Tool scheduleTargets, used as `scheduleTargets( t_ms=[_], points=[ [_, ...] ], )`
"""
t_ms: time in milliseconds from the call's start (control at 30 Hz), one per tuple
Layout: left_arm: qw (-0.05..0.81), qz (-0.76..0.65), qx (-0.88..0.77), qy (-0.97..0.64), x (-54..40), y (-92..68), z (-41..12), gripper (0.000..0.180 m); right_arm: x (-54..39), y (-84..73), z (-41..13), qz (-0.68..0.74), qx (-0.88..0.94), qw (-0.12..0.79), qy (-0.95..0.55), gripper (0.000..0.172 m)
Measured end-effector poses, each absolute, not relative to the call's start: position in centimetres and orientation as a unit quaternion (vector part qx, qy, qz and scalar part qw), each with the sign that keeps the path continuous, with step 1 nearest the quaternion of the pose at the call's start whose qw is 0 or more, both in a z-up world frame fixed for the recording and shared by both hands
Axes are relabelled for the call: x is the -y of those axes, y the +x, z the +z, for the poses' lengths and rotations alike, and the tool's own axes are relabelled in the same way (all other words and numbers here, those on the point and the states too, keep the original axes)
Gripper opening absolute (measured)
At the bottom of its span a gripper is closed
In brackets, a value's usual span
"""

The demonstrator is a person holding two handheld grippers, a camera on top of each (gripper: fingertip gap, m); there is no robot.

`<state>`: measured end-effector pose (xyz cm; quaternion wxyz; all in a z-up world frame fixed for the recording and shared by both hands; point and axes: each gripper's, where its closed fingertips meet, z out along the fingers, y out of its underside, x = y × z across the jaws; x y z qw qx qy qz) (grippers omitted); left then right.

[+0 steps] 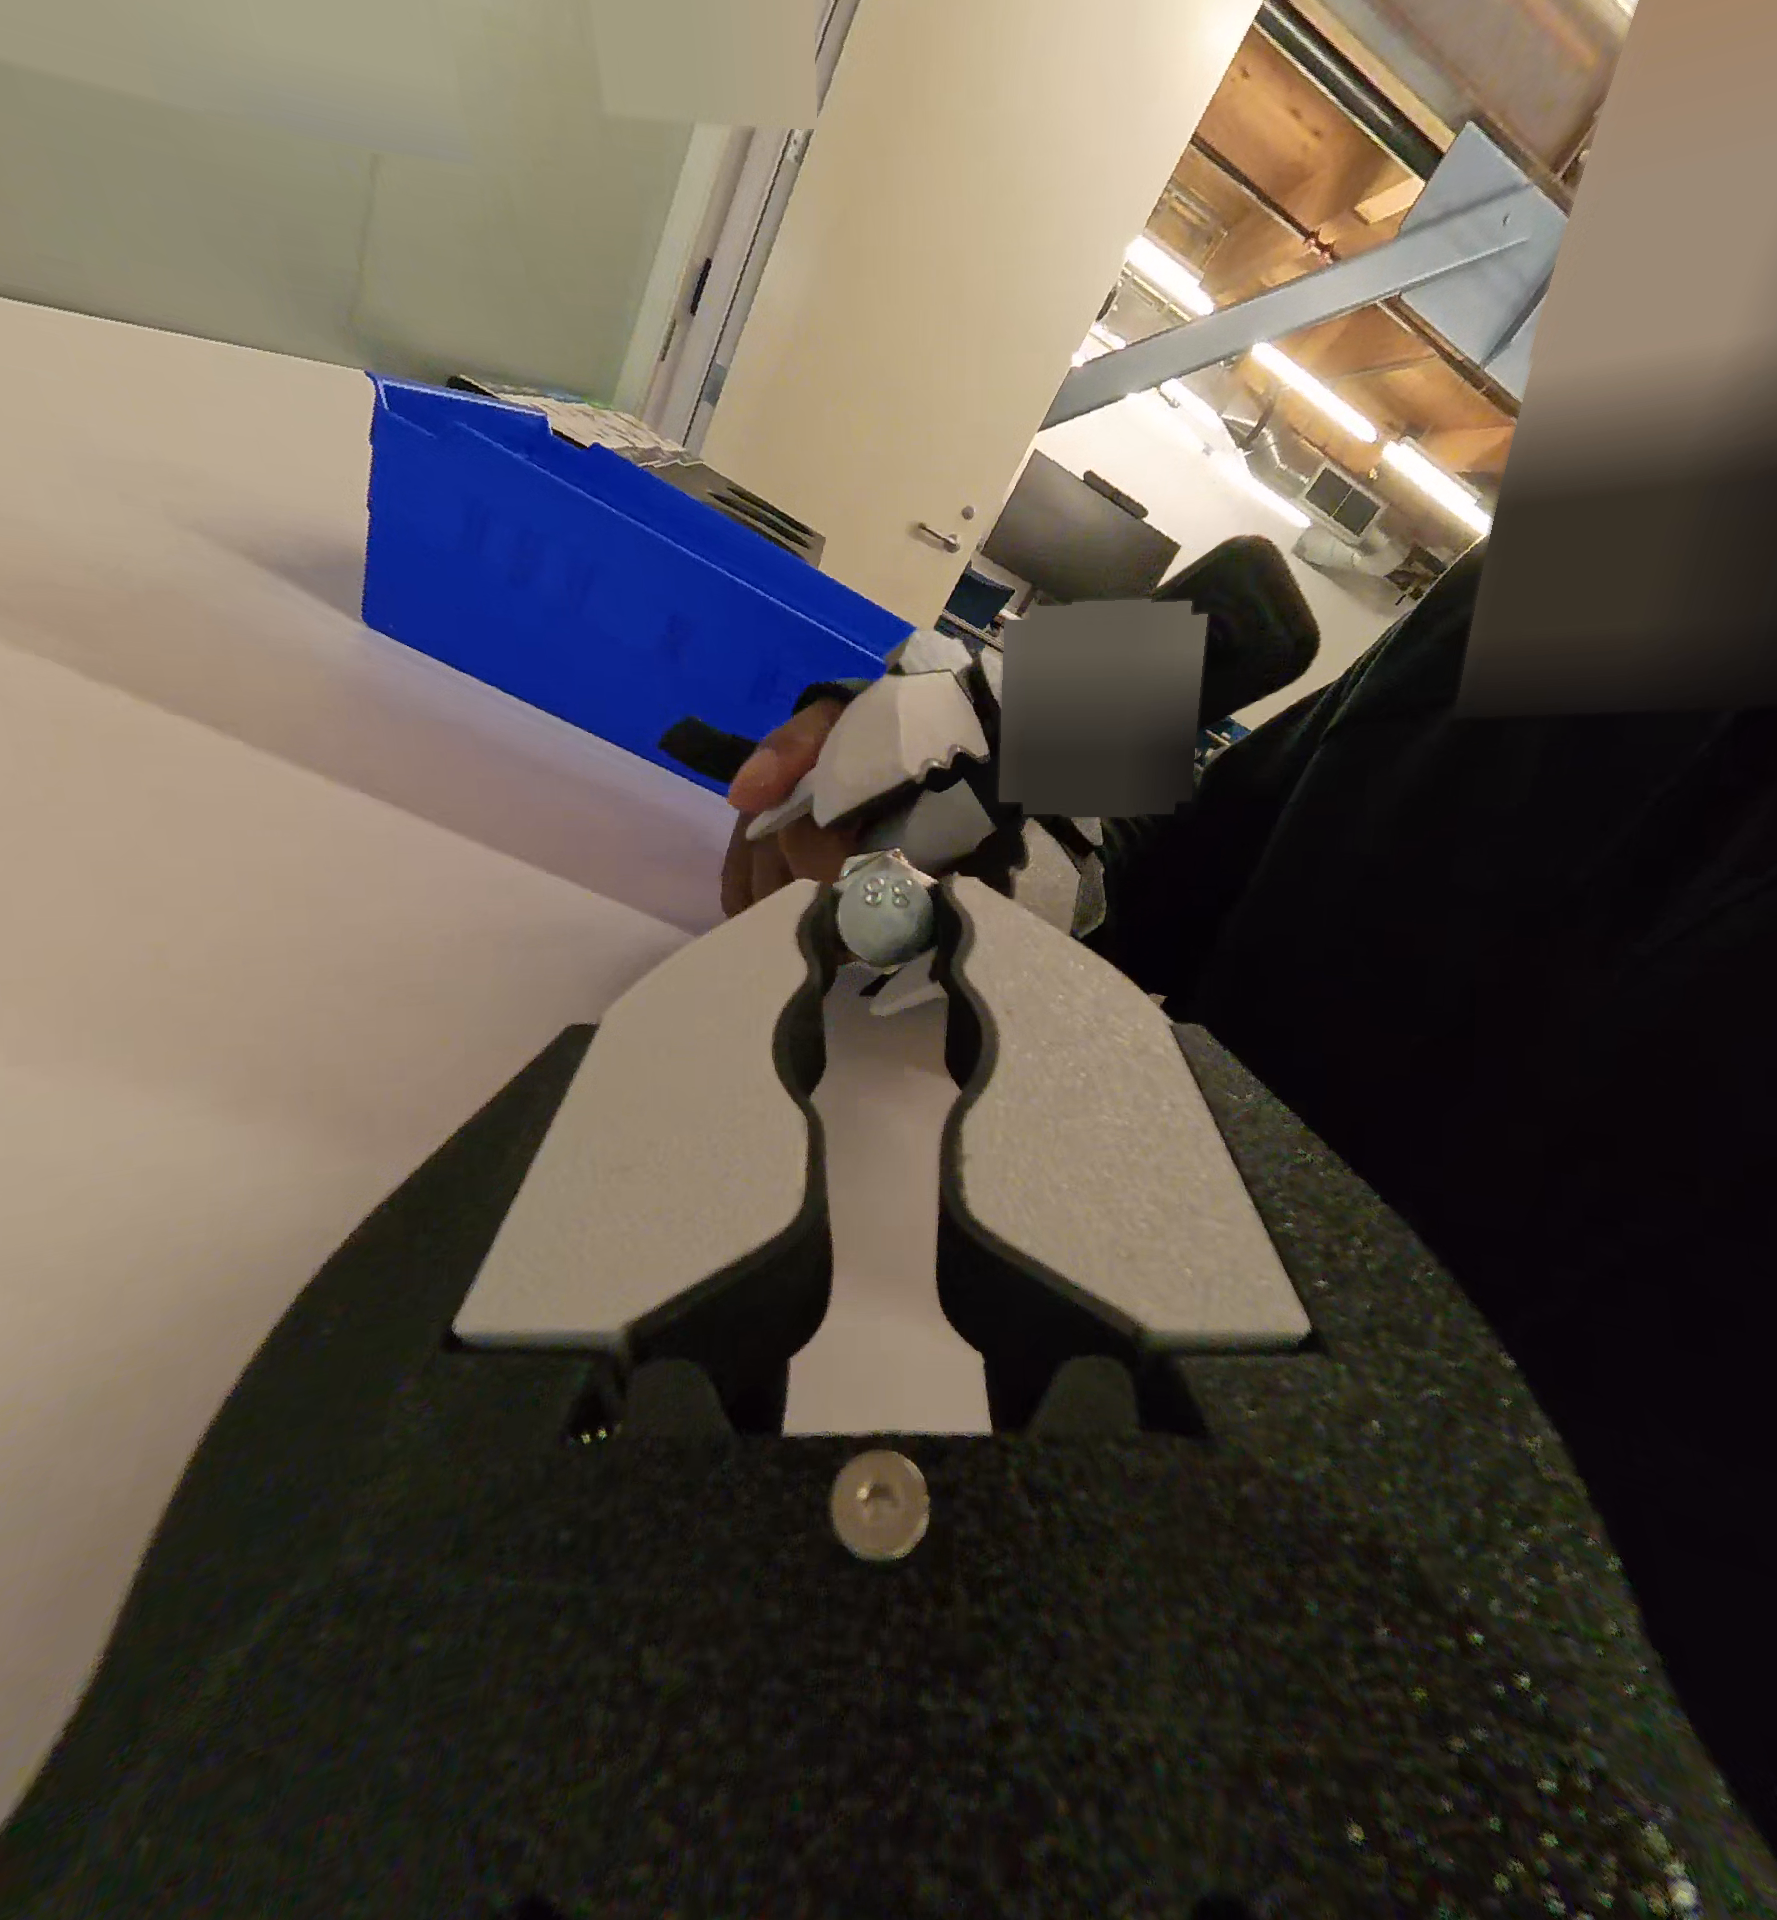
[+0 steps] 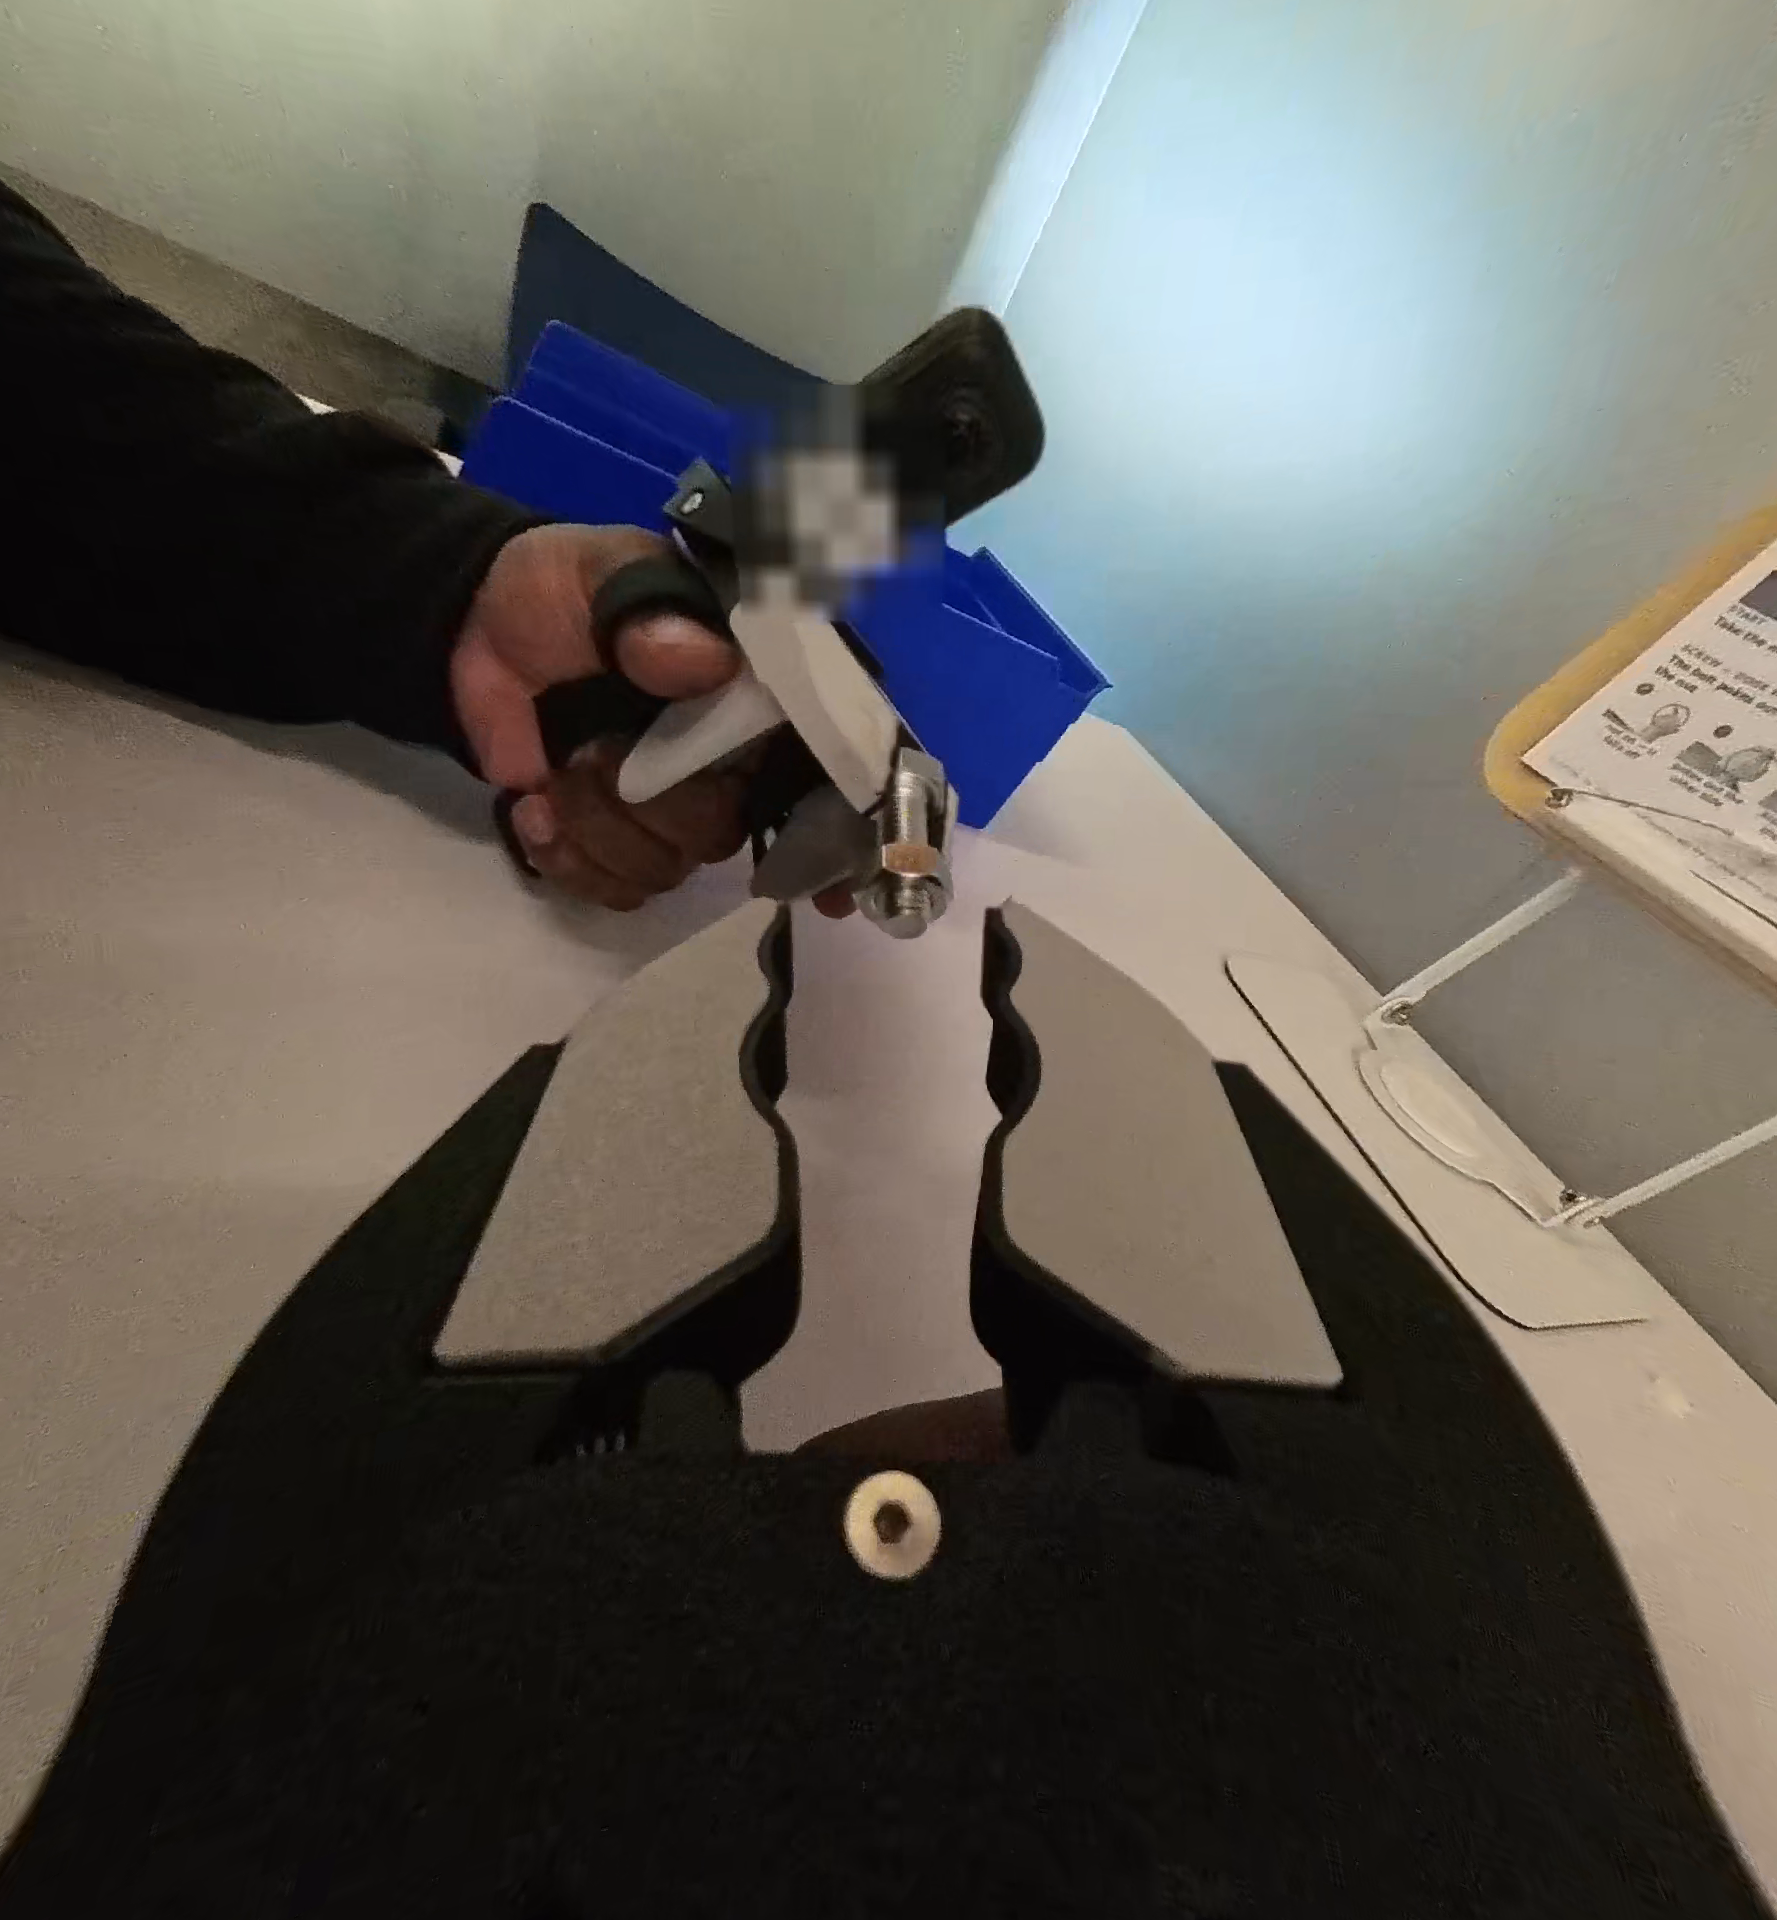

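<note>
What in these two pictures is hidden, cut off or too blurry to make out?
- Blue bin, left wrist view: its inside is hidden by its own wall, and only grey edges of the contents show over the rim.
- Bolt, left wrist view: its shank is hidden behind its head.
- Instruction sheet, right wrist view: cut off by the right edge.
- Left gripper, right wrist view: part of its body is covered by a mosaic patch.

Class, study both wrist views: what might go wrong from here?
1. The left gripper clamps the bolt only at its fingertips; it might slip or twist out.
2. The open right gripper sits just below the nut; it might knock the bolt loose.
</note>
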<state>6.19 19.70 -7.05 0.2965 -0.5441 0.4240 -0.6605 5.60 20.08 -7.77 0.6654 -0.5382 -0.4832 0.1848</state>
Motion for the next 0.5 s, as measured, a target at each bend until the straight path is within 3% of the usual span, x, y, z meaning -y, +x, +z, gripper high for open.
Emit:
scheduleTargets(
  t_ms=[233, 500],
  points=[
    [0.289, -0.657, -0.435, -0.544, -19.3, 6.3, -7.3, 0.017, -19.7, 5.3, -7.8, 0.175, 0.497, 0.668, -0.525, 0.033],
    [0.278, -0.647, -0.456, -0.544, -18.5, 6.7, -7.7, 0.017, -19.7, 4.9, -8.5, 0.185, 0.499, 0.649, -0.544, 0.019]
  ],
)
